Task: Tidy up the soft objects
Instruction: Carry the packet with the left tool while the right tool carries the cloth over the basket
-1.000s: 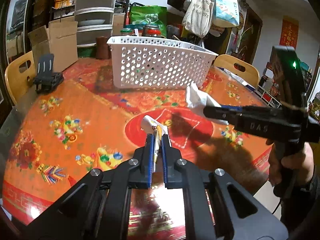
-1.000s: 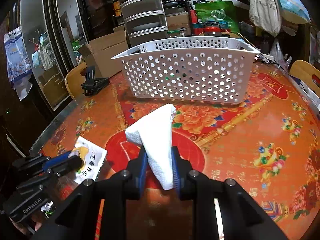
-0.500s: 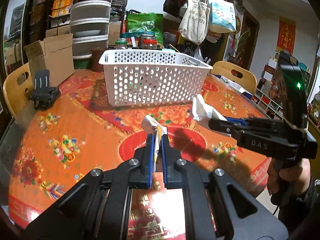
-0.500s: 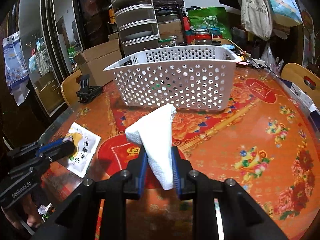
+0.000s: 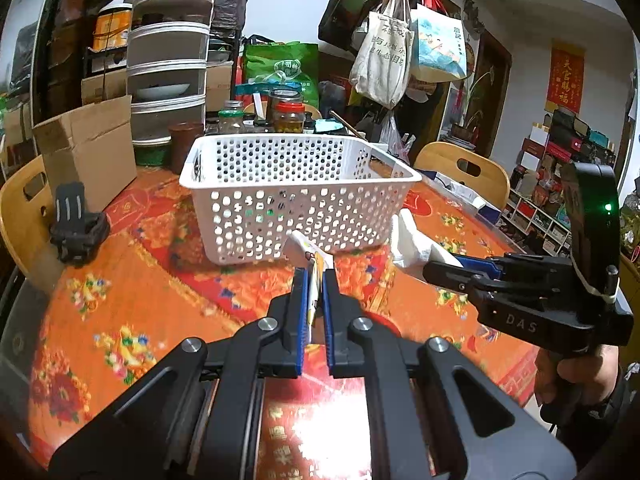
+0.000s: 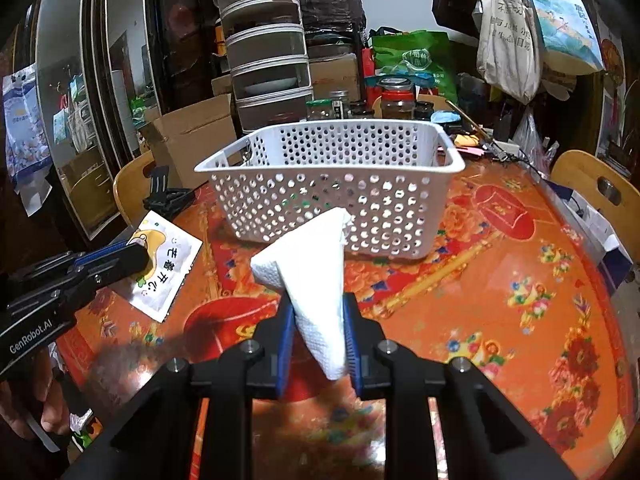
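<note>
My left gripper (image 5: pixel 315 280) is shut on a thin white packet (image 5: pixel 308 250) with a yellow cartoon print, held above the table in front of the basket; the packet shows flat in the right wrist view (image 6: pixel 164 266). My right gripper (image 6: pixel 318 312) is shut on a folded white paper towel (image 6: pixel 312 272), also held above the table; the towel shows in the left wrist view (image 5: pixel 412 244). A white perforated plastic basket (image 5: pixel 300 196) stands on the table just beyond both grippers, also in the right wrist view (image 6: pixel 332 184).
The round table (image 5: pixel 132 300) has an orange-red floral cover. A black phone stand (image 5: pixel 76 228) and a cardboard box (image 5: pixel 88 144) are at the left. Jars (image 5: pixel 288 116) and stacked containers (image 5: pixel 168 64) stand behind the basket. Wooden chairs (image 5: pixel 464 168) ring the table.
Both grippers have risen and moved toward the basket with their loads. The basket looks closer and its rim is nearer to eye level.
</note>
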A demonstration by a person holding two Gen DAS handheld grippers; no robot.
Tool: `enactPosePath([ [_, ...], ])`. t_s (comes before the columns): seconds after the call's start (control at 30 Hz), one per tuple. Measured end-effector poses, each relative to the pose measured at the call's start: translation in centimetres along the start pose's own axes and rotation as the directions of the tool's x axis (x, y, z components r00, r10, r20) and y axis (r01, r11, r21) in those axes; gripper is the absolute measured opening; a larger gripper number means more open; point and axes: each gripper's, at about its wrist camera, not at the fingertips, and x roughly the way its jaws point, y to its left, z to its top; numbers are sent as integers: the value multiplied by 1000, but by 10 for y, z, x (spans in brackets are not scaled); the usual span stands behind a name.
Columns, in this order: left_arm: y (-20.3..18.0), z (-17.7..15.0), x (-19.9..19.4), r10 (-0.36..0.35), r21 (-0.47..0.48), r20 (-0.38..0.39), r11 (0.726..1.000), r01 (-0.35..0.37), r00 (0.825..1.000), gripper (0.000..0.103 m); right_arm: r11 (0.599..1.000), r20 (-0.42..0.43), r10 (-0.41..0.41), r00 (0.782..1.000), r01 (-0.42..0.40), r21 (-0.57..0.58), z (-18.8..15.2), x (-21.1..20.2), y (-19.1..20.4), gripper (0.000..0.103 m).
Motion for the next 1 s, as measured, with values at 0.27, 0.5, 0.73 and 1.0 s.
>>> enactPosePath([
  [0.27, -1, 31, 18, 1, 8, 7, 1000, -1, 1000, 6, 1000, 13, -28, 1000, 28, -6, 26, -1, -11, 21],
  [0.5, 6, 63, 36, 6, 3, 4, 1000, -6, 1000, 6, 999, 24, -40, 999, 41, -13, 54, 2, -17, 21],
  [0.73, 19, 107, 60, 21, -17, -10, 1000, -21, 1000, 6, 998, 2, -49, 999, 49, -33, 84, 14, -19, 21],
  [1.0, 37, 146, 106, 51, -40, -65, 998, -53, 997, 6, 996, -44, -77, 996, 75, -42, 125, 43, -25, 21],
])
